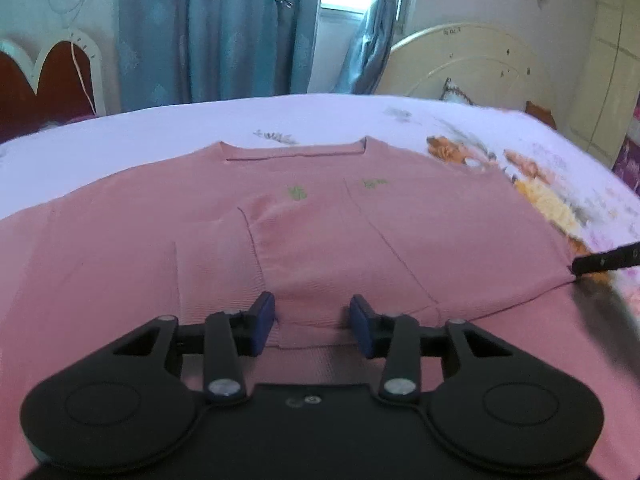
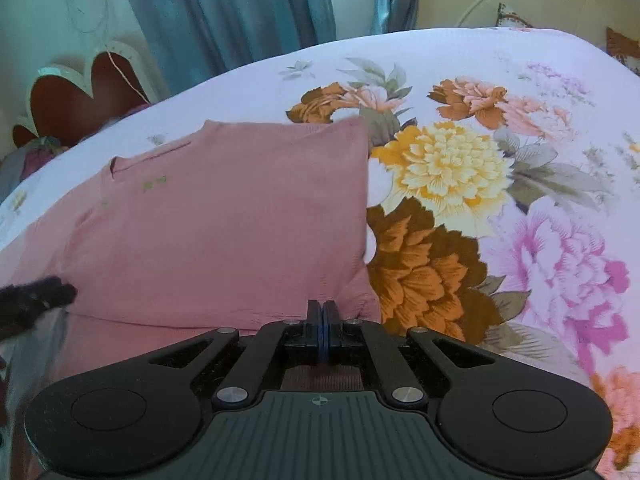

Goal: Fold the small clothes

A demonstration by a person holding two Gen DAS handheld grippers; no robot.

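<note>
One pink sweater (image 1: 320, 240) lies flat on the floral bedsheet (image 2: 500, 160), neckline pointing away toward the blue curtains (image 1: 208, 32). The left gripper (image 1: 312, 322) hovers wide open and empty over its hem; the right gripper (image 2: 322, 312) is closed on the sweater's right-hand edge.

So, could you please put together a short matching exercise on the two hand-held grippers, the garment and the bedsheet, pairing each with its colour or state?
Column one:
1. left hand-held gripper
2. right hand-held gripper
3. shirt
4. bedsheet

Column two:
A. floral print
B. jaws open
C. pink, lying on the bed
D. jaws shut at the garment's edge

Pairs: 1-B, 2-D, 3-C, 4-A
</note>
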